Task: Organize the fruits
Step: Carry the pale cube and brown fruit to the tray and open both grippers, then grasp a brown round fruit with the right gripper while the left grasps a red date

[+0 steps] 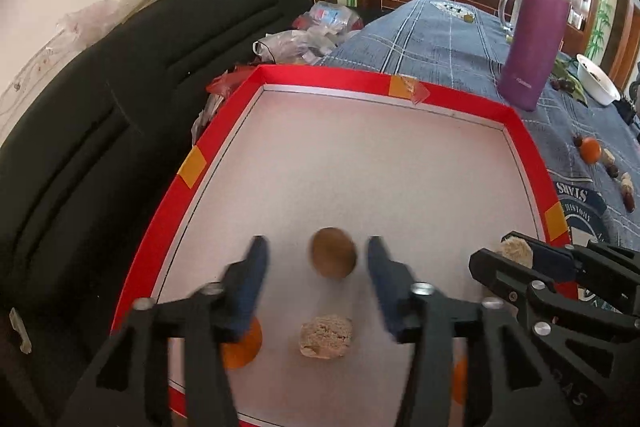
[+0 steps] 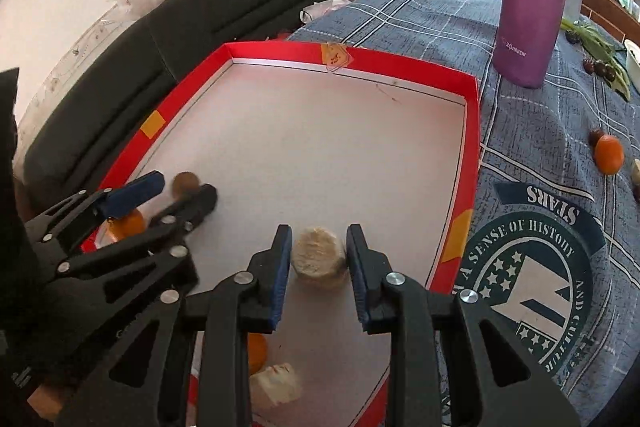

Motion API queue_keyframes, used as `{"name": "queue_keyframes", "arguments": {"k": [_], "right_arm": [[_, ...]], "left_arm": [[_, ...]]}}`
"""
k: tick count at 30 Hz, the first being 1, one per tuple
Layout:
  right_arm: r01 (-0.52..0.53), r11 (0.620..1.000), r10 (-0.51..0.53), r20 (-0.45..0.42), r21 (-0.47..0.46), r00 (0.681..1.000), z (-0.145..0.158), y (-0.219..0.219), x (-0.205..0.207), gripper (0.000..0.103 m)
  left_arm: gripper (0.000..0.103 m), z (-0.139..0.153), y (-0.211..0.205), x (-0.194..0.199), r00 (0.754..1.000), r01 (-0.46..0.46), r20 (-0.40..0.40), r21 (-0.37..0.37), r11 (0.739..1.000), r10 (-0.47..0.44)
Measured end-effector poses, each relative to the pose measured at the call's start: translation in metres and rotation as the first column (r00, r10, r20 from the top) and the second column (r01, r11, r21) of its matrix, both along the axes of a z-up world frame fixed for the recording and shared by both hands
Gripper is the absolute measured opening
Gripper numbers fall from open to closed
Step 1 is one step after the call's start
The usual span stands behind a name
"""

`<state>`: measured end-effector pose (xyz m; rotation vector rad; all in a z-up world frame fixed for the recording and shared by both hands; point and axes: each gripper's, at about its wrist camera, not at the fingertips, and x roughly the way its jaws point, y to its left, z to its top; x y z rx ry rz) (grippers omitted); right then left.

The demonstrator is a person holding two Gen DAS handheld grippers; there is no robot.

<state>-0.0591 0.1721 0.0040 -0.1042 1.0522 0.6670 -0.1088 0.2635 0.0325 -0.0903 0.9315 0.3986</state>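
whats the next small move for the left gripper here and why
Probably lift the left gripper straight up and away: it looks open, with gaps either side of the brown round fruit, which already sits inside the red tray.

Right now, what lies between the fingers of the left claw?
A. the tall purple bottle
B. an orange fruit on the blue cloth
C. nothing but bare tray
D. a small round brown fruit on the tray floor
D: in the left wrist view the small round brown fruit sits on the white floor of the red-rimmed tray, between the spread fingers of the left claw, which stand apart from it.
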Motion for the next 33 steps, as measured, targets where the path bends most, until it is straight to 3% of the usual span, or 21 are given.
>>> {"name": "queue_keyframes", "arguments": {"k": [2, 8, 17, 20, 25, 33], "right_arm": [[0.006, 1.000, -0.006, 0.004, 0.029, 1.000, 0.005, -0.006, 0.002, 0.042], [0.077, 0.985, -0.085, 0.045, 0.153, 0.995, 0.034, -0.053, 0.008, 0.048], [0.290, 0.938, -0.304, 0.047, 0.191, 0.952, 0.048, -0.160, 0.039, 0.049], [0.391, 0.898, -0.406, 0.035, 0.203, 0.913, 0.054, -0.216, 0.052, 0.049], [0.552, 0.797, -0.568, -0.008, 0.243, 0.823, 0.065, -0.319, 0.074, 0.049], [0.692, 0.701, -0.690, -0.082, 0.171, 0.719, 0.041, -0.404, 0.105, 0.049]], "left_arm": [[0.066, 0.003, -0.001, -0.001, 1.000, -0.007, 0.008, 0.003, 1.000, 0.006], [0.070, 0.015, -0.011, -0.003, 0.999, 0.002, 0.033, -0.012, 1.000, -0.001], [0.073, 0.030, -0.062, -0.003, 0.991, 0.120, 0.050, 0.023, 0.993, -0.121], [0.073, 0.035, -0.082, -0.003, 0.984, 0.169, 0.056, 0.037, 0.985, -0.171], [0.073, 0.043, -0.125, 0.001, 0.957, 0.282, 0.056, 0.057, 0.958, -0.285], [0.073, 0.047, -0.196, 0.022, 0.898, 0.438, 0.030, 0.045, 0.898, -0.440]]}}
